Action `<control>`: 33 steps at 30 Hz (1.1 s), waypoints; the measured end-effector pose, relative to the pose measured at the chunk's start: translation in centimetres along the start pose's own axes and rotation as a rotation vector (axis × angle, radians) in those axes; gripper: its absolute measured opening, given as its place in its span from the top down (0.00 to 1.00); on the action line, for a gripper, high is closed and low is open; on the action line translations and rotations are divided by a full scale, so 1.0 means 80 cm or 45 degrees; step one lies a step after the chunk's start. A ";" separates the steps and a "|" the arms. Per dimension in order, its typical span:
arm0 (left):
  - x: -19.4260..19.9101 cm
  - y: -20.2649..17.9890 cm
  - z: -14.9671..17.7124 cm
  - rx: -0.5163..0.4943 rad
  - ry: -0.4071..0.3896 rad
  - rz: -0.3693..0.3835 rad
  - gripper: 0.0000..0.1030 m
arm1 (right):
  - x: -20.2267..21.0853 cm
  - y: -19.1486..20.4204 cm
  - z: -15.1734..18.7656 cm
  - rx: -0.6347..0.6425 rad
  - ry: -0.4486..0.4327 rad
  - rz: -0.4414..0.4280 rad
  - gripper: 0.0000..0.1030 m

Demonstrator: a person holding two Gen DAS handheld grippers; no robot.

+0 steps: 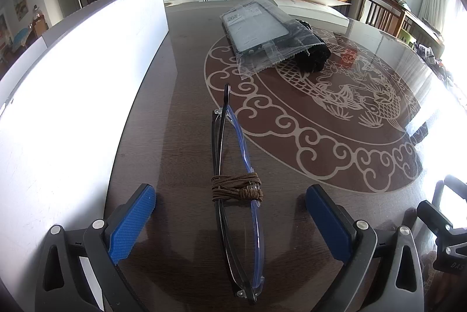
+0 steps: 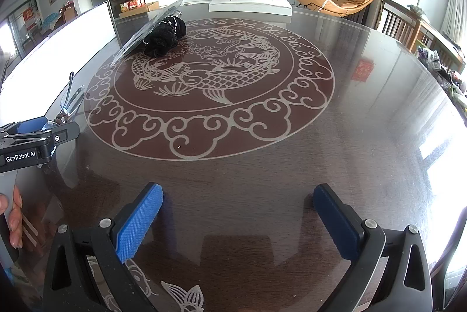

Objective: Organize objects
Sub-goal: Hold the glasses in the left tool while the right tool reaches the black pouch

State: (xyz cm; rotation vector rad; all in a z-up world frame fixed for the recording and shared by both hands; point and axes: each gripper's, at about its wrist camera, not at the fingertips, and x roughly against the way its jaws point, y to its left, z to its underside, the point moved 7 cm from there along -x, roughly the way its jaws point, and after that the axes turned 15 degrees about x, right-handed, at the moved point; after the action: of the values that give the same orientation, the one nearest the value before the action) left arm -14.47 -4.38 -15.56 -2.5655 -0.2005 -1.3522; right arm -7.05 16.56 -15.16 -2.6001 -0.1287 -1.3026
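A living room with a television and potted plants on a long white cabinet lies behind a dark, glossy wooden table [image 2: 335, 136] inlaid with a pale fish-and-cloud medallion [image 2: 210, 84]. In front of the right tongs [image 2: 238, 212] the tabletop is bare and wide, running clear out to the far rim and to the right edge, where chairs stand. These tongs are spread wide with nothing between the ribbed blue pads [image 2: 140, 220].

The left tongs [image 1: 230, 212] are also spread wide and grip nothing. A pair of folded glasses [image 1: 233, 183] lies on the table between the two pads, touching neither; the thin black and blue frame runs straight ahead, and a brown cord [image 1: 236, 187] is wound tightly round its middle. Close on the left of these tongs a tall white panel [image 1: 76, 95] stands along the table edge and walls off that side. Ahead, past the tip of the glasses, a crinkled clear plastic bag [image 1: 259, 34] holding something flat and dark leans on a bundle of black cloth [image 1: 312, 55]. Beyond them lies a flat white box [image 1: 315, 9] with its lid raised. In the right wrist view, fingers of a hand [image 2: 13, 221] show at the left edge, below the left tongs' body.
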 end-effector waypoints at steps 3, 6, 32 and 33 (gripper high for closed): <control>0.000 0.000 0.000 0.000 0.000 0.000 0.00 | 0.000 0.000 0.000 0.000 0.000 0.000 0.00; -0.001 0.000 0.000 0.000 0.000 0.000 0.00 | 0.000 0.000 0.000 0.000 0.000 0.000 0.00; 0.000 -0.003 0.000 -0.011 0.001 0.010 0.00 | -0.085 0.040 -0.126 0.189 0.020 -0.147 0.11; 0.000 -0.003 0.000 -0.011 0.001 0.010 0.00 | -0.094 0.047 -0.146 0.215 0.011 -0.164 0.16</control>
State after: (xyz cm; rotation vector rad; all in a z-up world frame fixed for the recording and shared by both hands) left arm -14.51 -4.15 -15.54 -2.5700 -0.1845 -1.3535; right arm -19.96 10.25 -15.02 -2.4783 -0.3934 -1.2835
